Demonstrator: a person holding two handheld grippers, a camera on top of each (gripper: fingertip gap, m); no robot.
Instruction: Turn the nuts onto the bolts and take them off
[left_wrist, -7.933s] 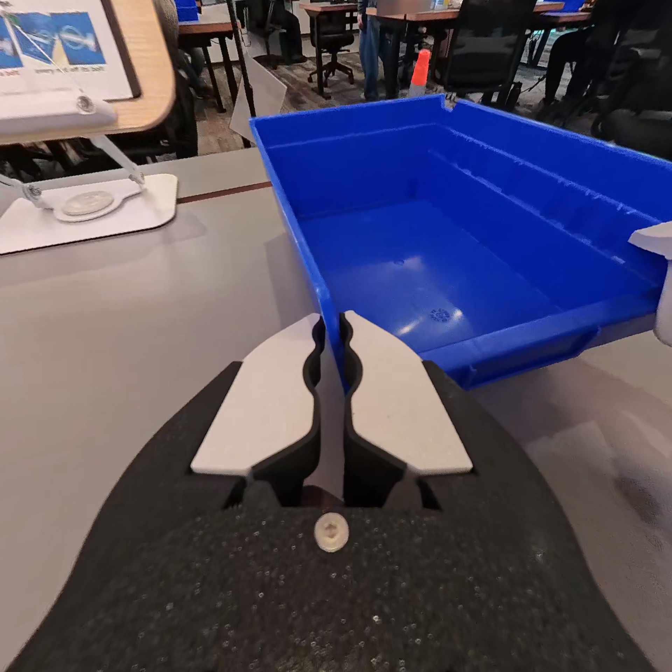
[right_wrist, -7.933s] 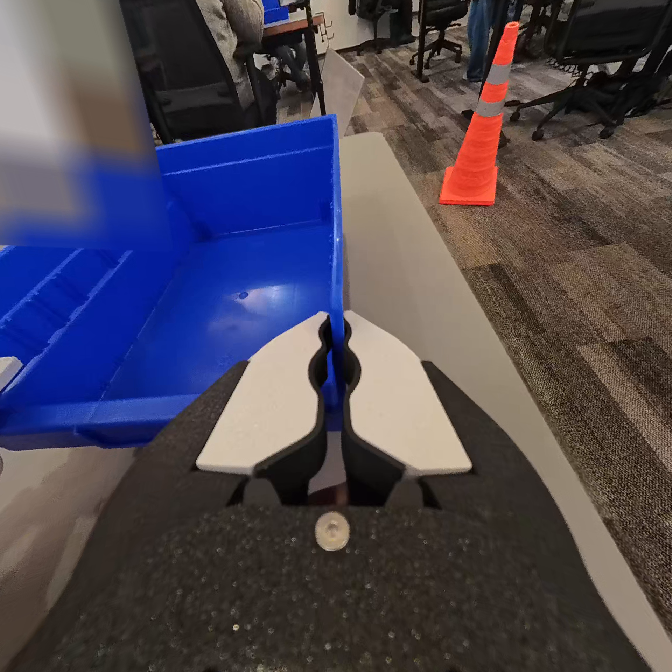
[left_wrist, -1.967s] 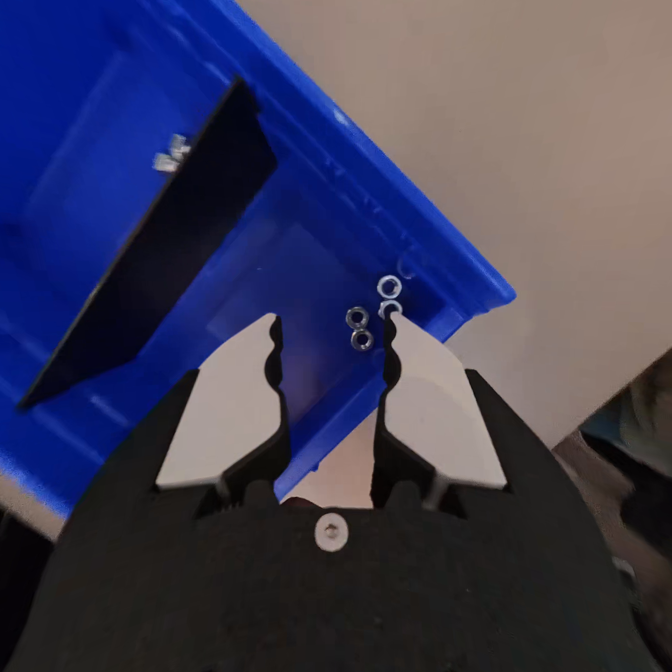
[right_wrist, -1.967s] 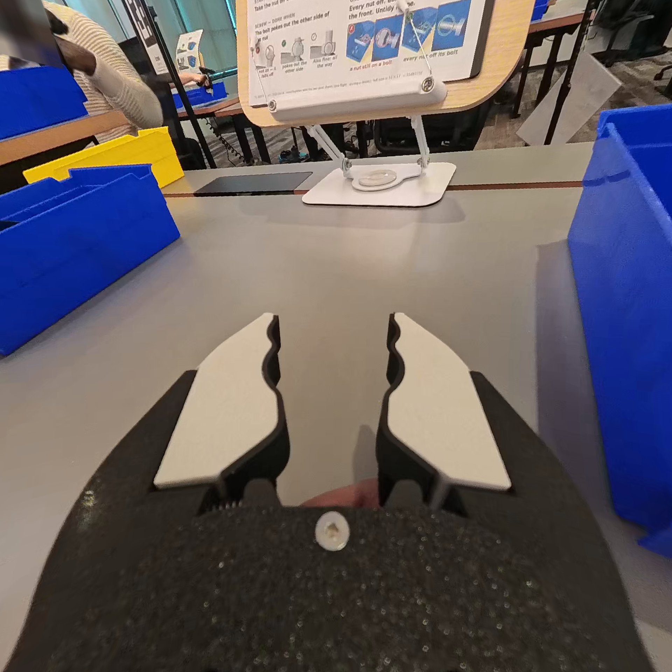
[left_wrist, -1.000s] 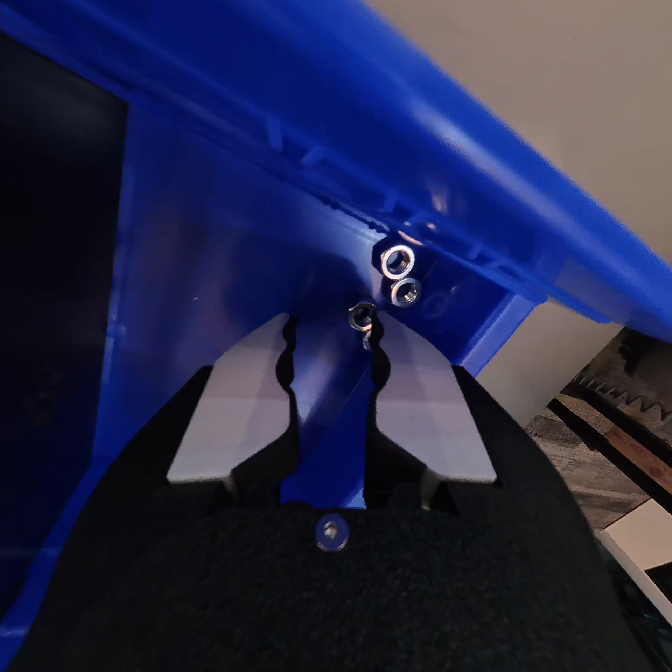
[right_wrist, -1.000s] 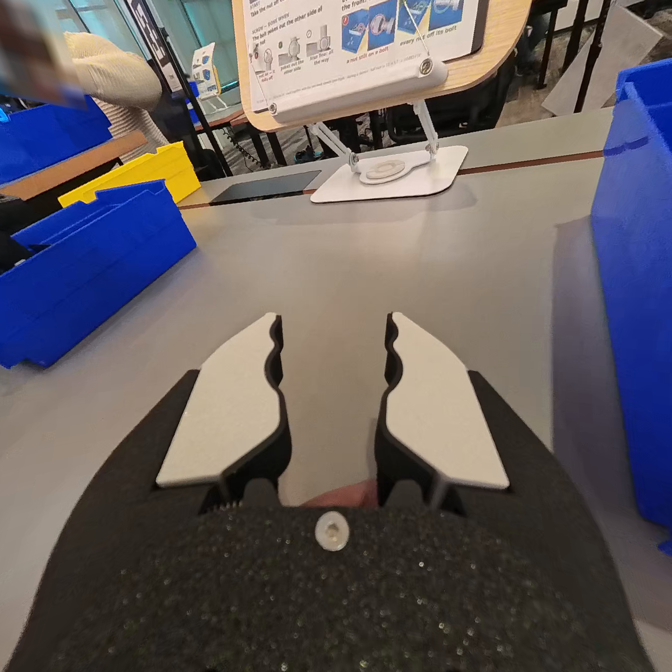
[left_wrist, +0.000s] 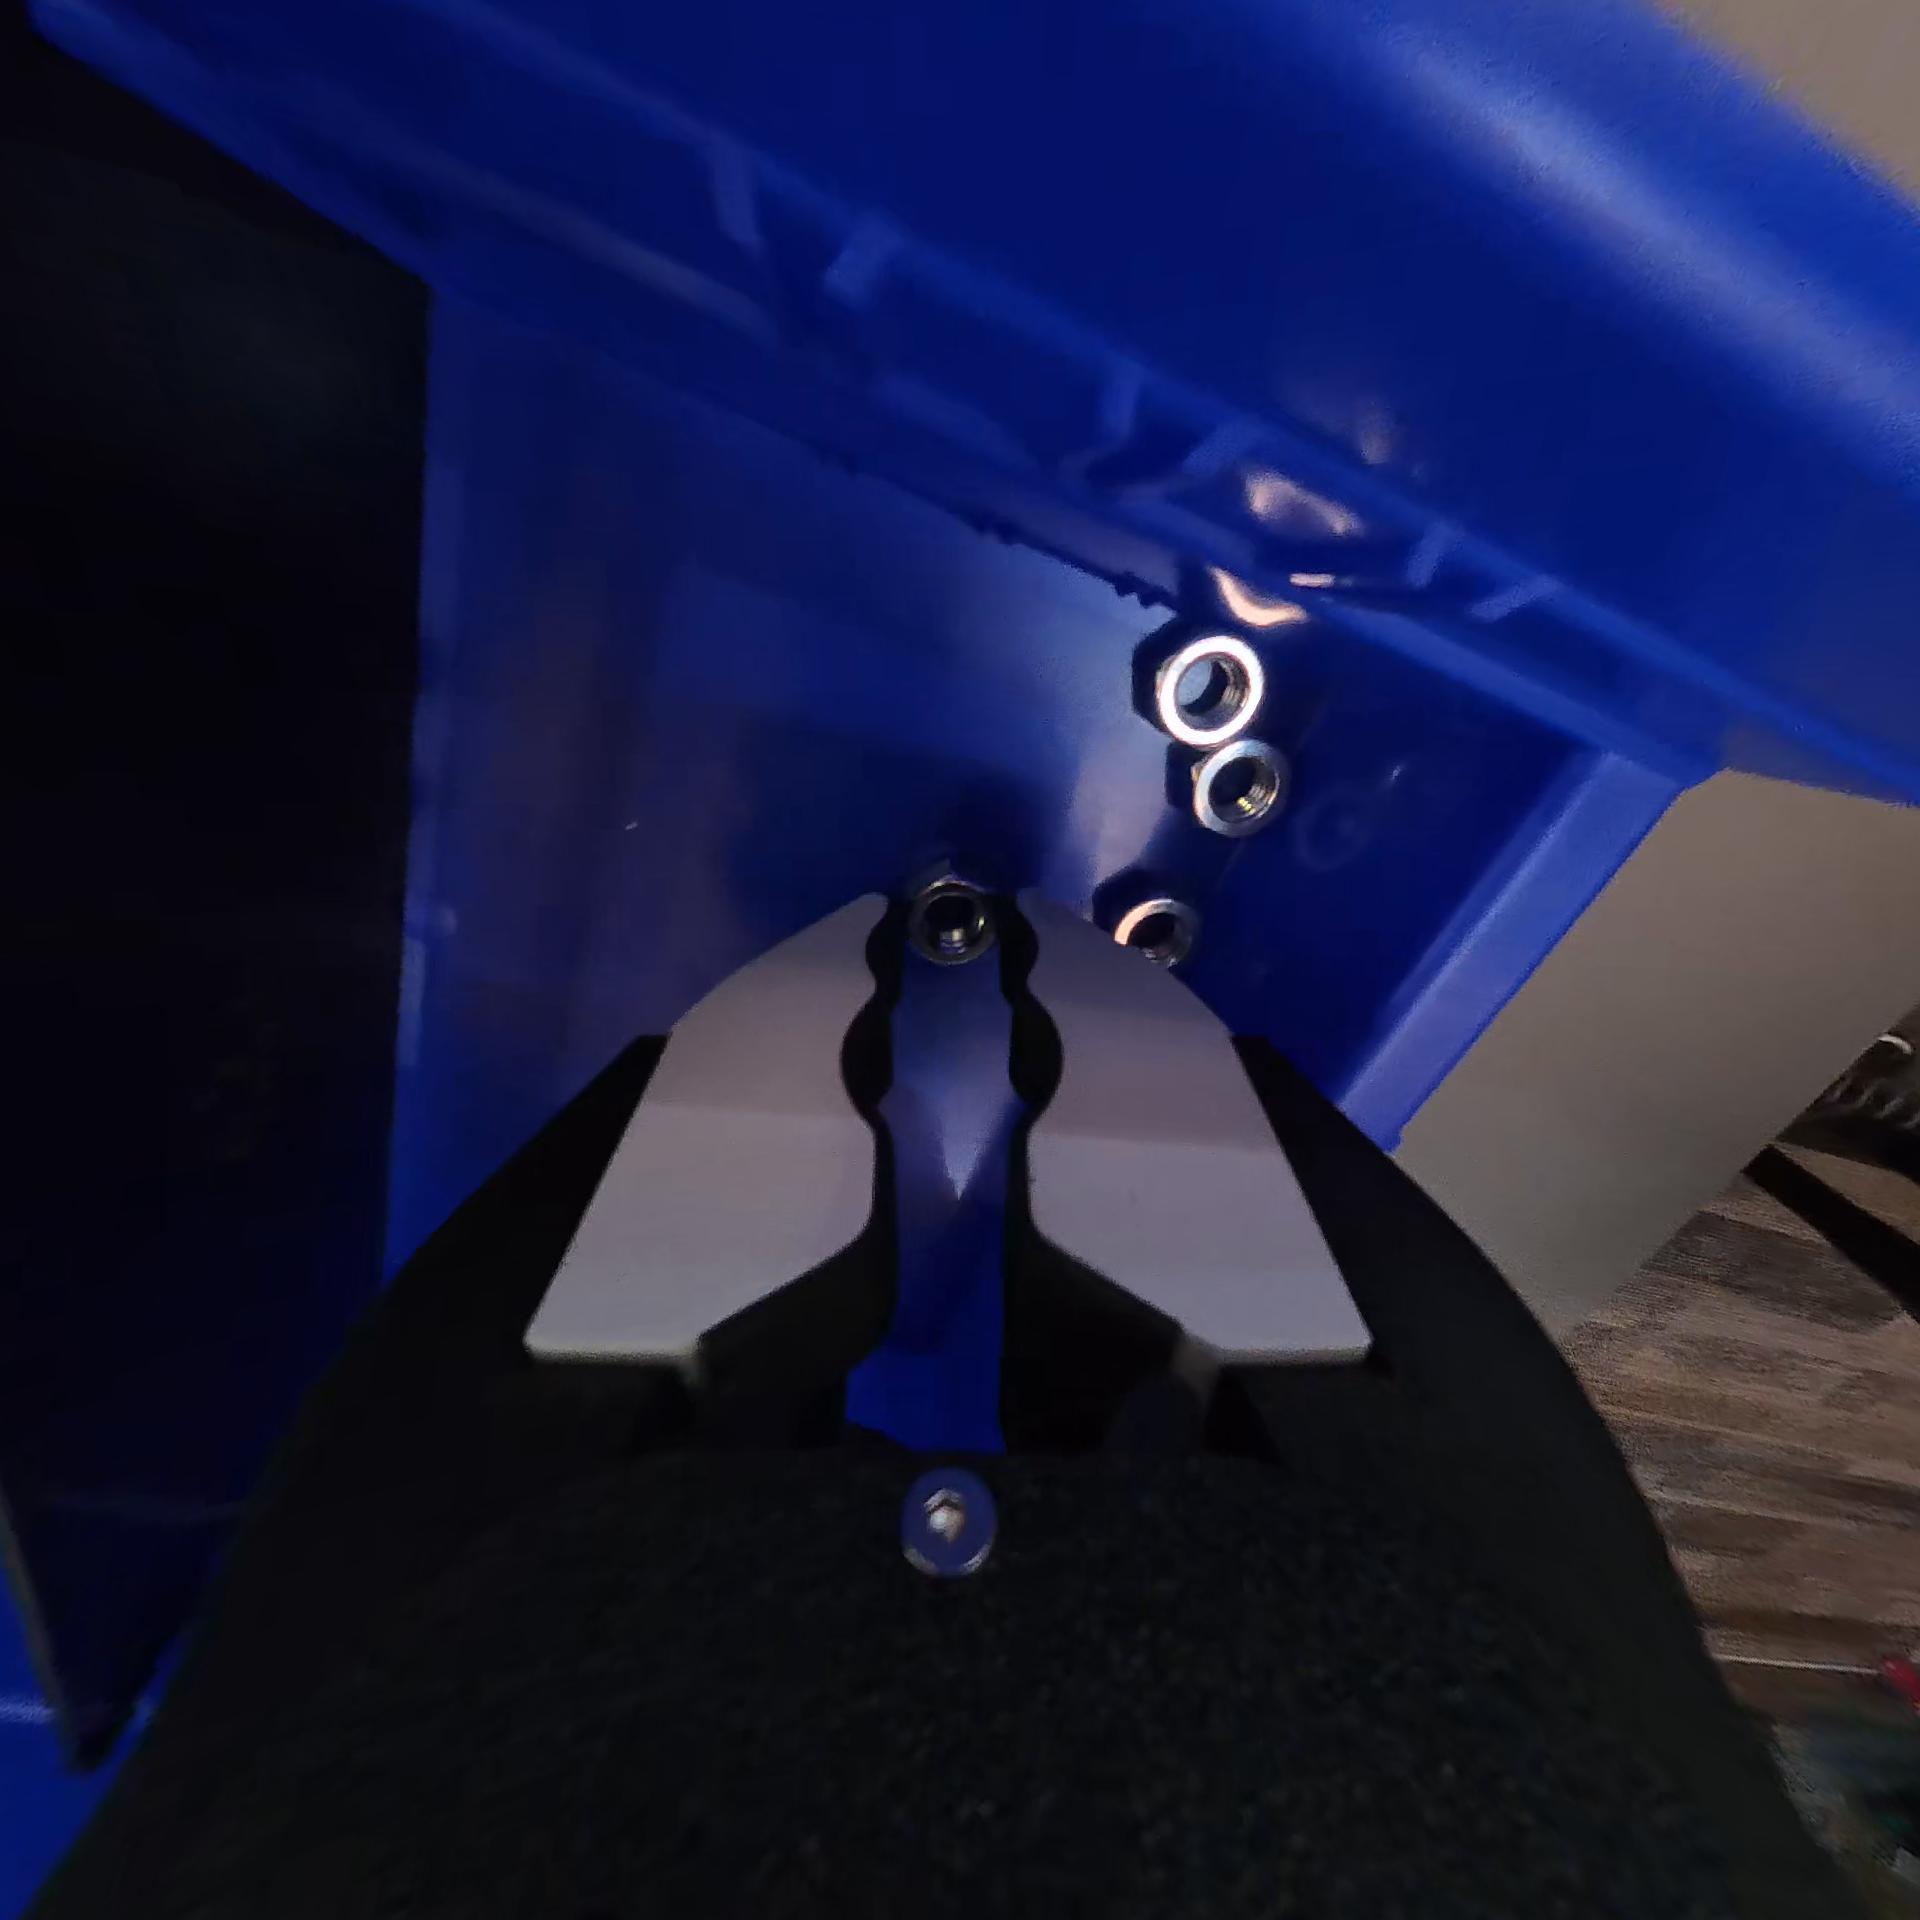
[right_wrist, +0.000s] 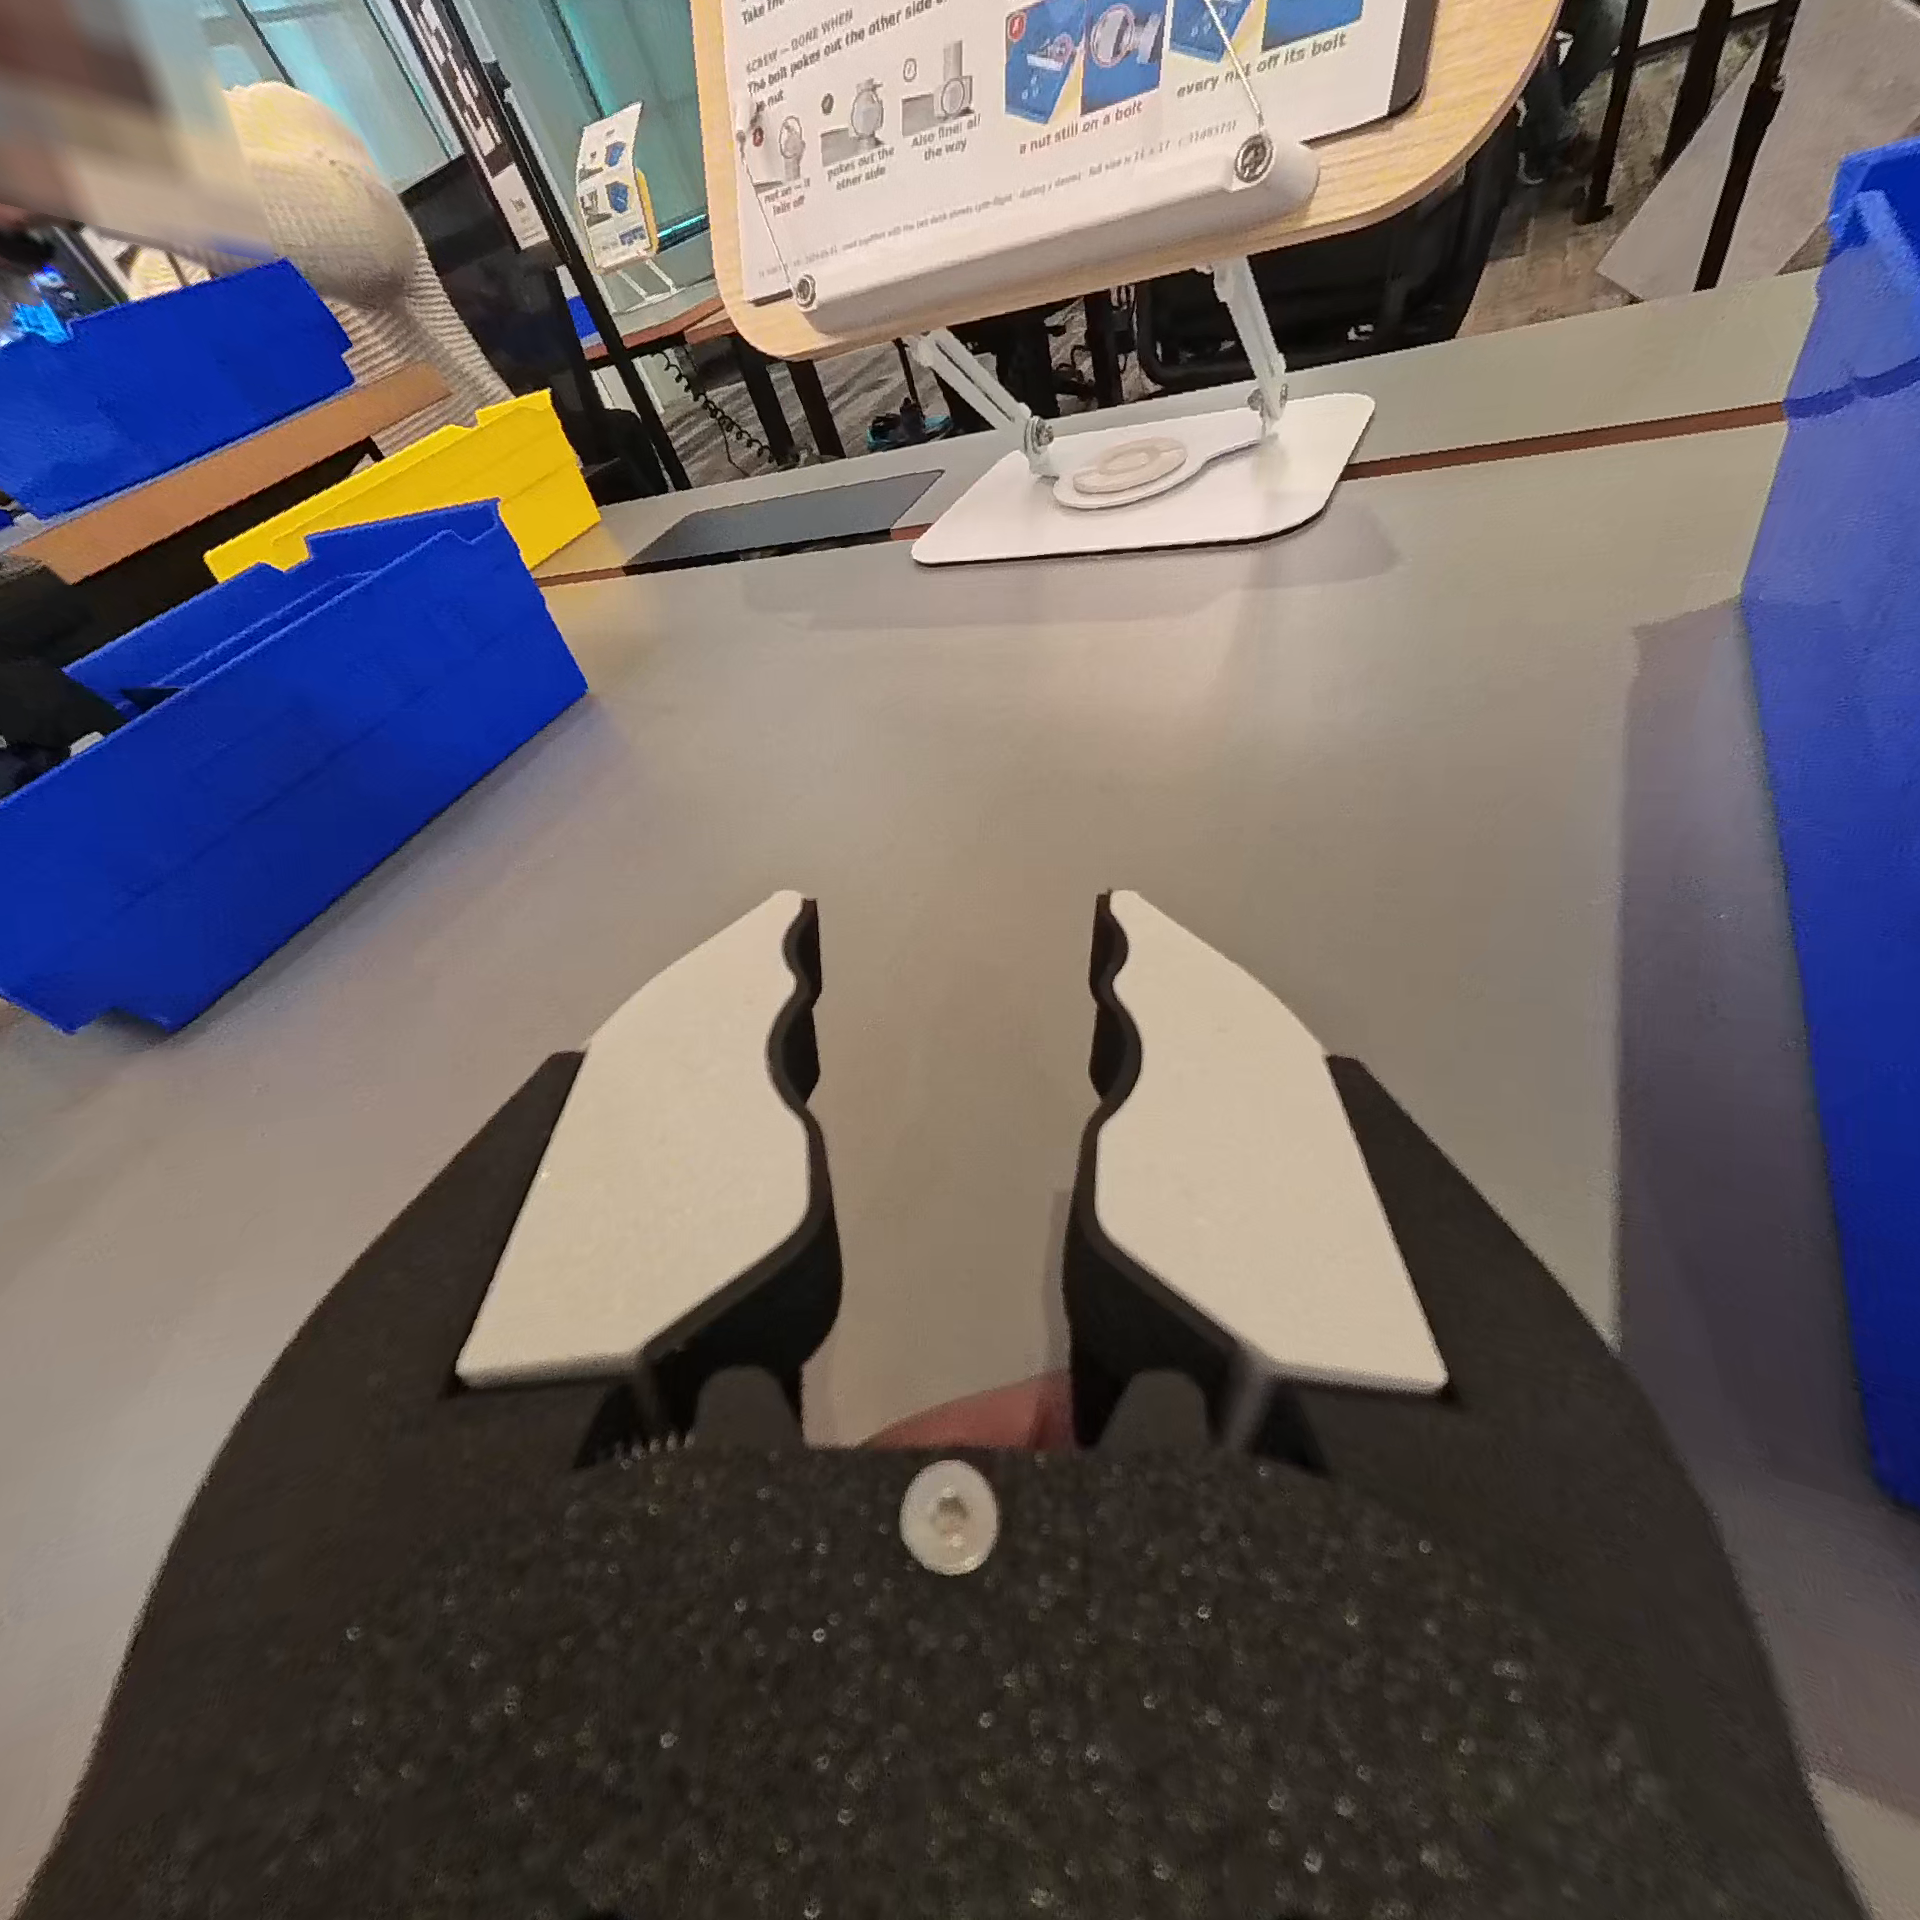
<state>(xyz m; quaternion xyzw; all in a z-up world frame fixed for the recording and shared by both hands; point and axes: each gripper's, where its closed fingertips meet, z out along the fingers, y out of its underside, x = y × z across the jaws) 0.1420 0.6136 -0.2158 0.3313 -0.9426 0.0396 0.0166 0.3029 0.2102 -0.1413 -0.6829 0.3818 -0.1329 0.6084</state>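
I had the left gripper down inside a blue bin, and its jaws were drawn in narrow around a steel nut pinched right at the tips, just above the frame's centre. Three loose nuts lay on the bin floor to the right of it: one nut just beside my right fingertip, and two more up toward the bin's corner, a bright nut and a second nut touching each other. The left part of that frame was filled by a black divider panel, too dark for me to read any detail. Past the bin's corner, at the right edge, I could see a strip of pale table.

My right gripper hung over the grey table with its jaws spread wide and nothing between them. On that view a blue bin stood at the left, with a yellow bin behind it, and the wall of another blue bin ran down the right edge. At the top centre stood an instruction board on a white stand. A person in a light knit sleeve sat in the upper left, beyond the bins.

I saw no bolts in either view.
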